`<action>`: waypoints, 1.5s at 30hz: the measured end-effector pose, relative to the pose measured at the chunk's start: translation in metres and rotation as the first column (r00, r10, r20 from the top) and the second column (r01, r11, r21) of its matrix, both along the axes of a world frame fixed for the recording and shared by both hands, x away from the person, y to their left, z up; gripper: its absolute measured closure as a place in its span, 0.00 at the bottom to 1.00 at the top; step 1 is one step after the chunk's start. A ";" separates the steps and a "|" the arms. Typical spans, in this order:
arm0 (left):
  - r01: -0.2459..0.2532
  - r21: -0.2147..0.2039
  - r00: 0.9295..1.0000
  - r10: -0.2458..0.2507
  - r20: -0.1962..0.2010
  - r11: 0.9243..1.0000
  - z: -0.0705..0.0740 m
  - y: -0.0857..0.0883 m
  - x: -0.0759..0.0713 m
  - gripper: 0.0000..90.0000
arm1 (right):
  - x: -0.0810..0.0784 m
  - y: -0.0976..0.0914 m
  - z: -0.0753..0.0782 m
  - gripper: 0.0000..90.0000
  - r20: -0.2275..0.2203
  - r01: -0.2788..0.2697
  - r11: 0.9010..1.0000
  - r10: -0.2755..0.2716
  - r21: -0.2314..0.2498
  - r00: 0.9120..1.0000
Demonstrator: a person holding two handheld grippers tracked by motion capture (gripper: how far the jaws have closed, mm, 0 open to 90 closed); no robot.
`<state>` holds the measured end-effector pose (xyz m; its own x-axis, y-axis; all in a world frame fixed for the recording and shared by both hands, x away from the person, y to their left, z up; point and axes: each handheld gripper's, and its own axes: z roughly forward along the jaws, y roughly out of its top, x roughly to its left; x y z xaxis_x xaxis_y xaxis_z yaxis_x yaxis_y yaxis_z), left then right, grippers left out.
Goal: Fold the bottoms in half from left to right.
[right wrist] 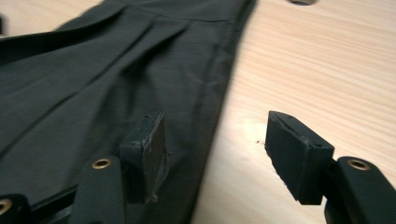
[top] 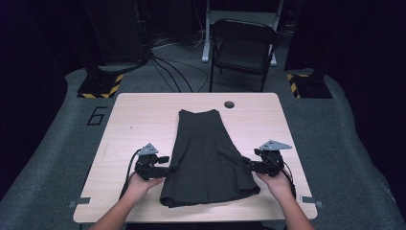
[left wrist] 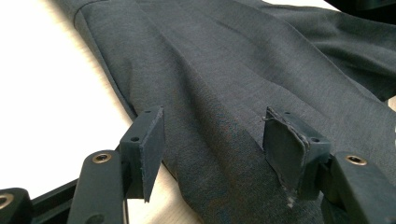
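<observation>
A dark grey pleated skirt lies flat on the wooden table, waistband at the far end and hem toward me. My left gripper is at the skirt's left edge near the hem, jaws pointing right. In the left gripper view the gripper is open and the skirt edge runs between the spread pads. My right gripper is at the skirt's right edge, pointing left. In the right gripper view the gripper is open; one pad hangs over the skirt, the other over bare table.
A small round hole sits in the table beyond the waistband. Behind the table stands a dark folding chair, with cables on the floor and two hazard-striped bases. Bare wood flanks the skirt.
</observation>
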<state>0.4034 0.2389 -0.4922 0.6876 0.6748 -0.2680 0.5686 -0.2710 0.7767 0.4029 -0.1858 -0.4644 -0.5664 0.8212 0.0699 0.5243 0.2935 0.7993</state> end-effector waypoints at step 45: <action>-0.043 0.049 0.999 0.042 0.019 0.998 0.000 -0.021 0.039 0.44 | 0.021 0.024 -0.009 0.46 -0.075 -0.106 0.990 0.099 -0.095 0.992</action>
<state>0.4421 0.2182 -0.4922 0.6622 0.7157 -0.2220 0.5668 -0.2846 0.7732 0.4236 -0.1614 -0.4734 -0.6444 0.7639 0.0335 0.5408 0.4244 0.7262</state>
